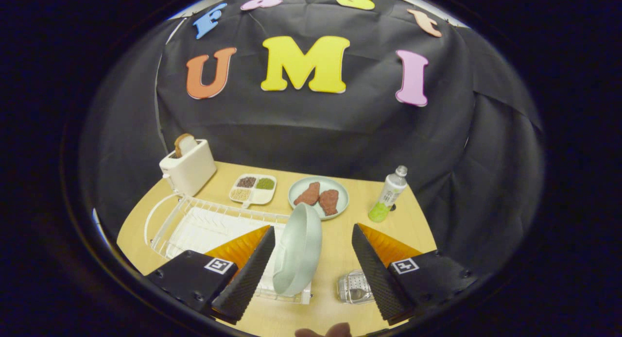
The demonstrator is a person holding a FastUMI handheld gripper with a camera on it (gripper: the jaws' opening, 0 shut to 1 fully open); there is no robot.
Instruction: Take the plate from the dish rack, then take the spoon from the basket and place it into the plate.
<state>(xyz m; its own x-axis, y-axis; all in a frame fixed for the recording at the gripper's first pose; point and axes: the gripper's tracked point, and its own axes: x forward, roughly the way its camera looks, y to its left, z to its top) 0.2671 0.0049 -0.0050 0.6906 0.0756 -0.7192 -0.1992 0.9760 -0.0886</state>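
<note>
A pale green plate (297, 249) stands on edge at the right end of the white wire dish rack (194, 220). It sits between my gripper's (313, 235) fingers, close to the left finger (250, 269) and apart from the right finger (376, 274). The gripper is open, and neither finger presses on the plate. A small perforated metal basket (354, 287) lies on the wooden table just inside the right finger. I cannot make out the spoon in it.
Beyond the rack stand a white toaster (188, 169) with bread, a divided tray of grains (253, 189), a plate with meat pieces (319, 197) and a bottle (388, 193) with green liquid. A fingertip (323, 331) shows at the table's near edge.
</note>
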